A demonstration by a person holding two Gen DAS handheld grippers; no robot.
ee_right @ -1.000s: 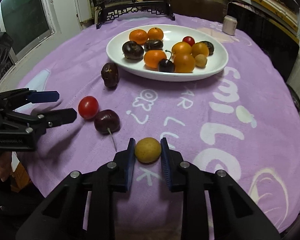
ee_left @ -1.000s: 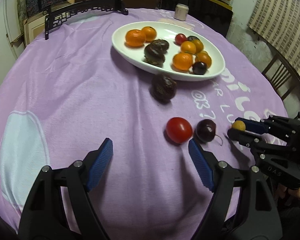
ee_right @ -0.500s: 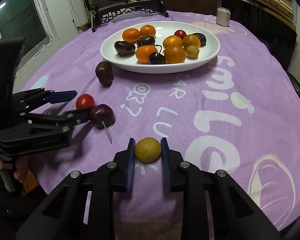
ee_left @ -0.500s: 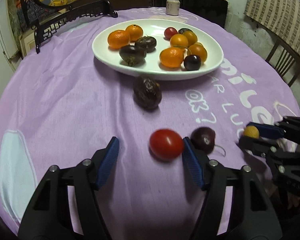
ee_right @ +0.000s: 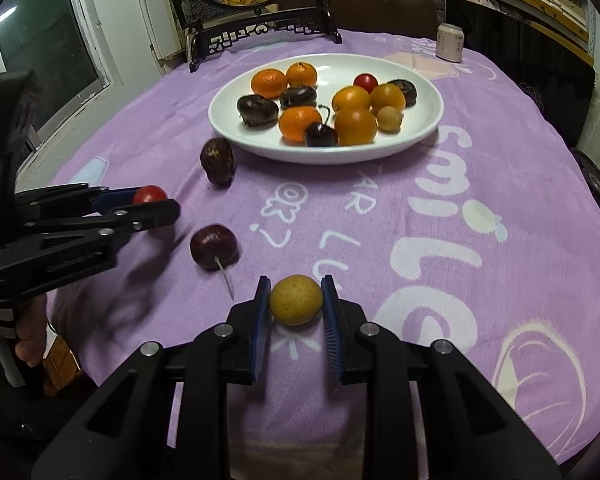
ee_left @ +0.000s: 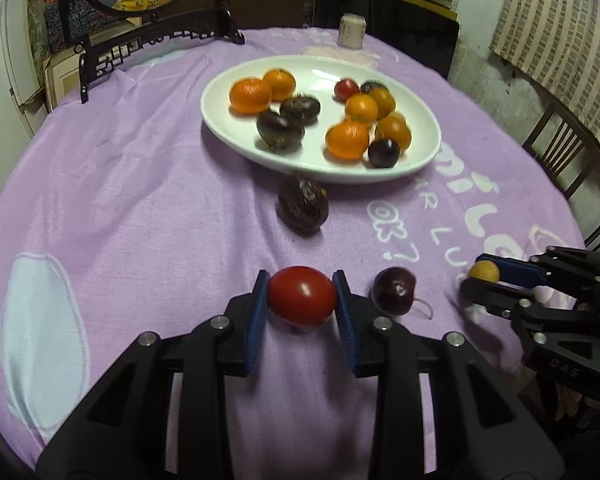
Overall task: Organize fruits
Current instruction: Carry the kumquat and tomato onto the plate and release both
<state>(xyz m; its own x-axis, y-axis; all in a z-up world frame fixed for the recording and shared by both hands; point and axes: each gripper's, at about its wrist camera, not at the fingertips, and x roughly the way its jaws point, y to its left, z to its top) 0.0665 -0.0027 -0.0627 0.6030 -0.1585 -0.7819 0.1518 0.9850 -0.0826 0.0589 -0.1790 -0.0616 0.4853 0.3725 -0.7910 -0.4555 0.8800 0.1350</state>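
Note:
My left gripper (ee_left: 302, 300) is shut on a red tomato (ee_left: 302, 296), low over the purple cloth; it also shows in the right wrist view (ee_right: 150, 200). My right gripper (ee_right: 296, 304) is shut on a small yellow fruit (ee_right: 296, 299), seen at the right in the left wrist view (ee_left: 485, 271). A dark cherry (ee_left: 394, 291) with a stem lies on the cloth between the grippers. A wrinkled dark fruit (ee_left: 303, 205) lies just in front of the white plate (ee_left: 228, 128), which holds several oranges and dark fruits.
A small can (ee_left: 352, 30) stands behind the plate. A dark carved stand with a round picture (ee_right: 260, 24) is at the table's far edge. A wooden chair (ee_left: 560, 152) stands at the right. The table is round with a purple printed cloth (ee_right: 460, 200).
My left gripper moved forward around the red tomato and closed on it. My right gripper kept hold of the yellow fruit and shifted slightly.

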